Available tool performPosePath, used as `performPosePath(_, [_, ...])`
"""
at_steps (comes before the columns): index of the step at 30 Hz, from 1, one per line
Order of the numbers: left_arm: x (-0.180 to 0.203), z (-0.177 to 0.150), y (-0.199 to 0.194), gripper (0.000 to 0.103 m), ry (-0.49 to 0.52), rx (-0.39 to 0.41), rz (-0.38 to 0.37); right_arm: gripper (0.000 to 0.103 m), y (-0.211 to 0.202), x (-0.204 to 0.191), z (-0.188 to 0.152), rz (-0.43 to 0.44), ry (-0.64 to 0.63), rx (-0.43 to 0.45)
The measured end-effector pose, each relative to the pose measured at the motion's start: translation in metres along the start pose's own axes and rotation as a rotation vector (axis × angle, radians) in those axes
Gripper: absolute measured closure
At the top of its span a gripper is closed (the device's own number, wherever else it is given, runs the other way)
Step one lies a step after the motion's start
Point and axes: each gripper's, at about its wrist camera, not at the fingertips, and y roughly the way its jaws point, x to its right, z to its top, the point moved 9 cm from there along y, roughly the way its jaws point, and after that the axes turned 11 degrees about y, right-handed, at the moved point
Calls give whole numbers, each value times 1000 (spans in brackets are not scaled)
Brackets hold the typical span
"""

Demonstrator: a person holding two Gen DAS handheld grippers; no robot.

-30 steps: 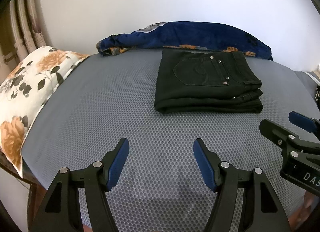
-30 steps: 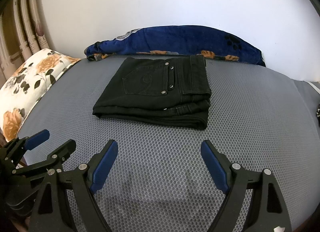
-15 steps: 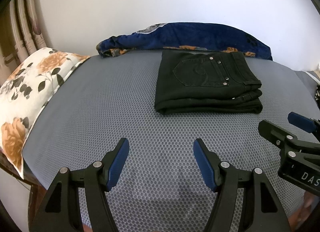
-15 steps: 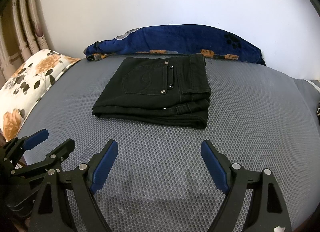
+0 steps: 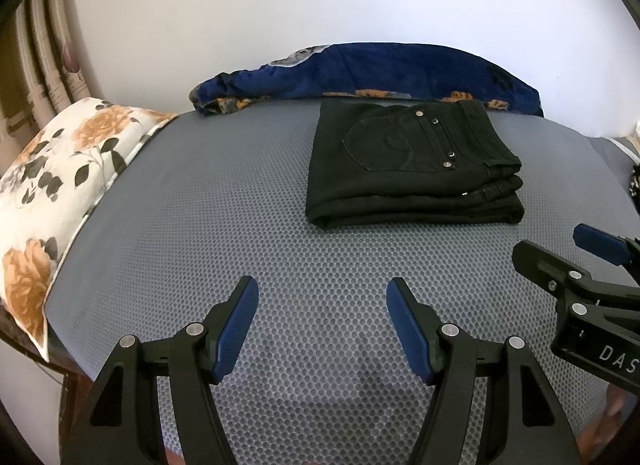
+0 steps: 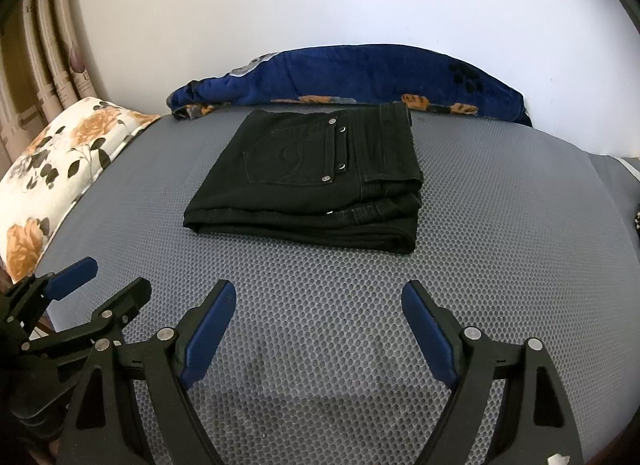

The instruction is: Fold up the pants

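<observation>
Black pants (image 5: 412, 169) lie folded into a thick flat rectangle on the grey honeycomb mat (image 5: 240, 193), back pocket up, toward the far side. They also show in the right wrist view (image 6: 312, 185). My left gripper (image 5: 322, 293) is open and empty, hovering over the mat near its front edge, well short of the pants. My right gripper (image 6: 318, 297) is open and empty, also short of the pants. Each gripper shows at the edge of the other's view, the right one (image 5: 560, 253) and the left one (image 6: 108, 281).
A floral white and orange pillow (image 5: 52, 185) lies along the mat's left edge. A dark blue patterned blanket (image 5: 372, 73) is bunched against the white wall behind the pants. A curtain (image 6: 44, 65) hangs at the far left.
</observation>
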Motion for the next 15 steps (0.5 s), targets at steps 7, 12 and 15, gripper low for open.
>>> performPosePath(7, [0, -1, 1, 36, 1, -1, 0, 20, 1, 0, -1, 2, 0, -7])
performPosePath(12, [0, -1, 2, 36, 4, -3, 0, 20, 3, 0, -2, 0, 4, -12])
performPosePath(15, [1, -1, 3, 36, 3, -6, -3, 20, 3, 0, -2, 0, 3, -15])
